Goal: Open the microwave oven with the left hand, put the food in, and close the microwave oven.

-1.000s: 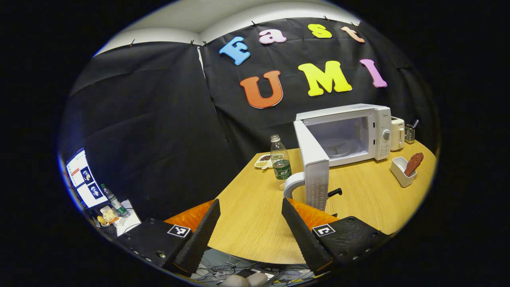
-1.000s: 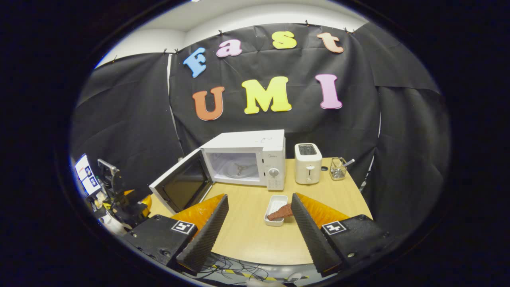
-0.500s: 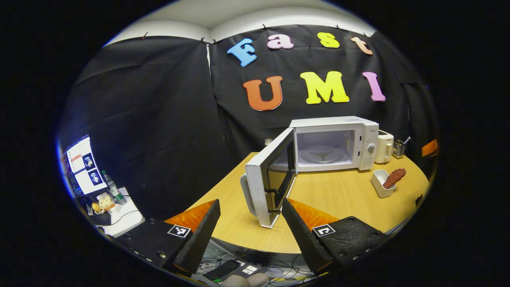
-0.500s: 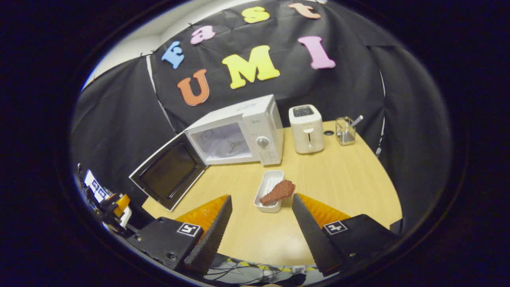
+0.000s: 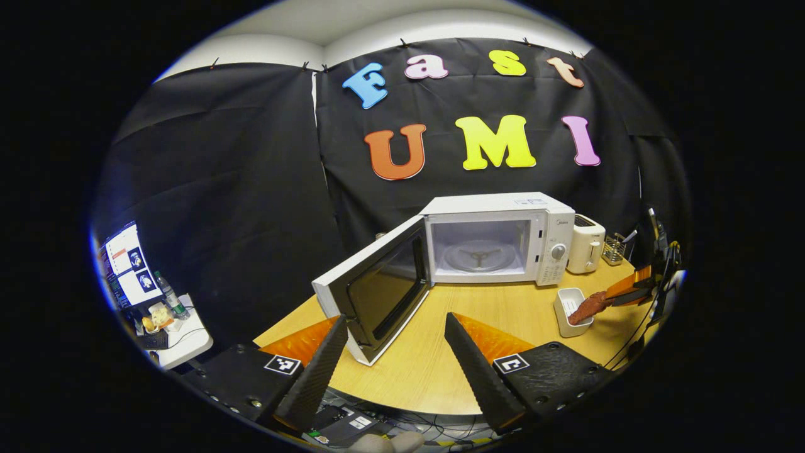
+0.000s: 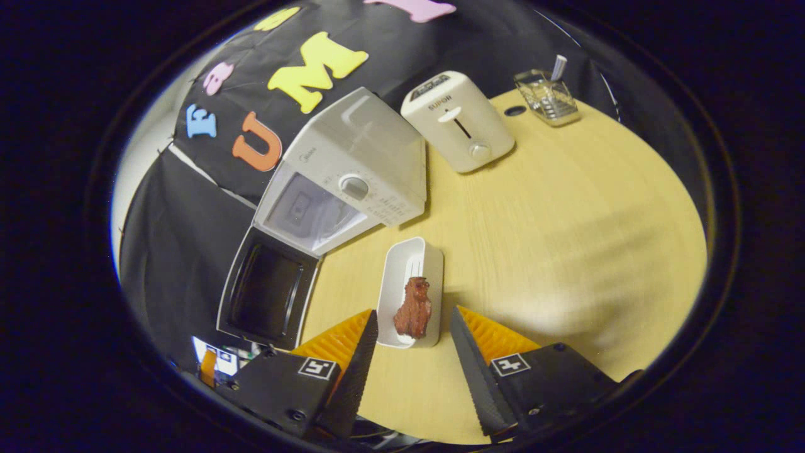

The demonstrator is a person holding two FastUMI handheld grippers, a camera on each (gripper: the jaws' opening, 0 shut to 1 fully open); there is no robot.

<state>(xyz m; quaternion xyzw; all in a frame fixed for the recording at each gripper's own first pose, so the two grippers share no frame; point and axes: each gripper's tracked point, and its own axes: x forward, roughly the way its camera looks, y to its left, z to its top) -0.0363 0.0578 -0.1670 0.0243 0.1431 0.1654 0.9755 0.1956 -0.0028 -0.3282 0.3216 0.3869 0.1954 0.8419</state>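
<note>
The white microwave [image 5: 497,242] stands at the back of the wooden table [image 5: 490,314], its door [image 5: 377,289] swung wide to the left and its cavity with the turntable bare. My left gripper [image 5: 396,321] is open, back from the table edge, holding nothing. A reddish-brown piece of food [image 6: 413,308] lies in a white dish [image 6: 405,264] in front of the microwave [image 6: 352,182]. My right gripper [image 6: 413,322] looks steeply down, open, its fingertips either side of the dish's near end without pressing the food. It appears at the food [image 5: 591,307] from the right.
A white toaster [image 6: 459,119] and a wire utensil holder [image 6: 547,97] stand right of the microwave. A side table with a monitor [image 5: 129,270] and a bottle sits far left. Cables hang below the table's front edge.
The door has swung further open and my left gripper has drawn back from it. My right gripper has tipped downward and closed in over the dish with the food.
</note>
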